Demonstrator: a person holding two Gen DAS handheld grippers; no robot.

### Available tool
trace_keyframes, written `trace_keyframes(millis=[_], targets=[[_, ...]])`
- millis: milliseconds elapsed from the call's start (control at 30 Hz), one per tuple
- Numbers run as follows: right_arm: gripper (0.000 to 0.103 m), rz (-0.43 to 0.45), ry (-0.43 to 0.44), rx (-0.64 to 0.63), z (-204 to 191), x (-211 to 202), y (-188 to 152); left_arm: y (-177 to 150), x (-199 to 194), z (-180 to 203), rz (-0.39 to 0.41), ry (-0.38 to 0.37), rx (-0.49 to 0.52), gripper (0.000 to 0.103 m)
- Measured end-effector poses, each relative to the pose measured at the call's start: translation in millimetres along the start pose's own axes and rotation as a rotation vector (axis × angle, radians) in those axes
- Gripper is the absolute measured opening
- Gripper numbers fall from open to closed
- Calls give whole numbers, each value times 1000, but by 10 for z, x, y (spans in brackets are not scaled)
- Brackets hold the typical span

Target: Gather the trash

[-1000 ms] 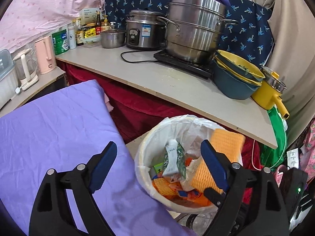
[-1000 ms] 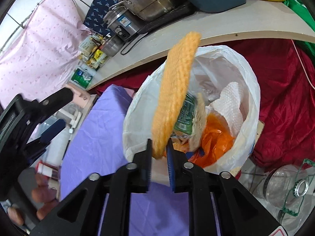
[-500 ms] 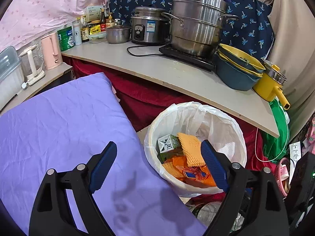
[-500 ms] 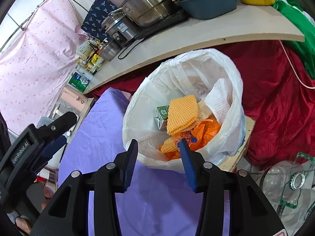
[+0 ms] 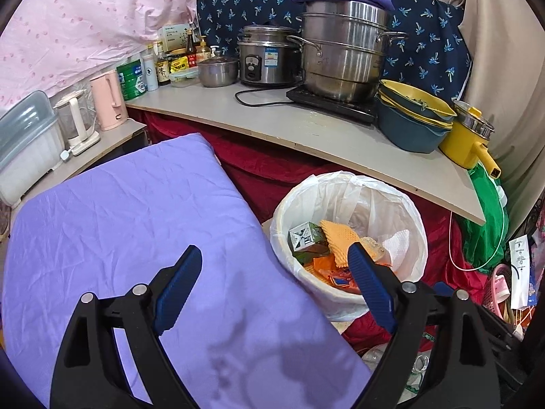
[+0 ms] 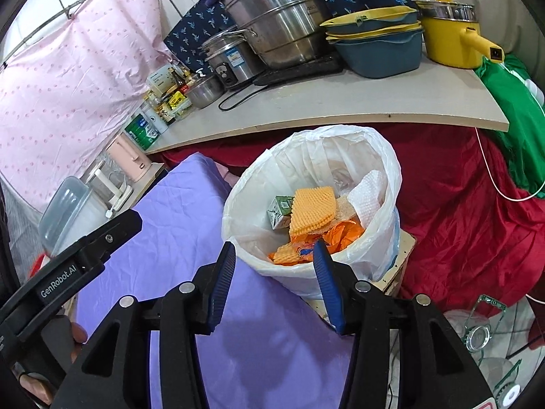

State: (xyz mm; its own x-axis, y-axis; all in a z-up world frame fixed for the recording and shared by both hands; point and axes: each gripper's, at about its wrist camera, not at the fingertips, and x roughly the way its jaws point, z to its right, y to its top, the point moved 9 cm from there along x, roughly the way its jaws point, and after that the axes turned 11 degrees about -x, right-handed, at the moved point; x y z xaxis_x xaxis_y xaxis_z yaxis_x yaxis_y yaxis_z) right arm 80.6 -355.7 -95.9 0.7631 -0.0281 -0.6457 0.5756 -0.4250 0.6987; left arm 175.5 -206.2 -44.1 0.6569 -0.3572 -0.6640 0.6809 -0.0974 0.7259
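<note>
Trash sits in the lined bin (image 6: 381, 184): an orange waffled sponge cloth (image 6: 311, 209), soft, light, best pinched by an edge. My right gripper (image 6: 274, 284) has just been opening, nothing between; left gripper (image 5: 272, 286) gapes empty.

A long pale bench (image 5: 306, 129) runs across the upper part of the frame, with dark red cloth (image 5: 259, 167) hanging under it. A pink dotted sheet (image 5: 68, 24) covers the wall at upper left. A dark blue cloth with little palm trees (image 5: 425, 34) hangs behind the big pots (image 5: 340, 58). A purple sheet (image 5: 136, 231) fills the lower left.
</note>
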Motion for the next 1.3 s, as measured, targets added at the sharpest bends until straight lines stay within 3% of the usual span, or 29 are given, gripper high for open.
trace_keyframes(millis=[700,1300], targets=[[47,19,-66,-129,-188,-315,-109,-312,-246,-254,-9,68,10,84],[47,0,-117,-237,-261,-443,-313,-575,-376,-240,-20,118,58,84]])
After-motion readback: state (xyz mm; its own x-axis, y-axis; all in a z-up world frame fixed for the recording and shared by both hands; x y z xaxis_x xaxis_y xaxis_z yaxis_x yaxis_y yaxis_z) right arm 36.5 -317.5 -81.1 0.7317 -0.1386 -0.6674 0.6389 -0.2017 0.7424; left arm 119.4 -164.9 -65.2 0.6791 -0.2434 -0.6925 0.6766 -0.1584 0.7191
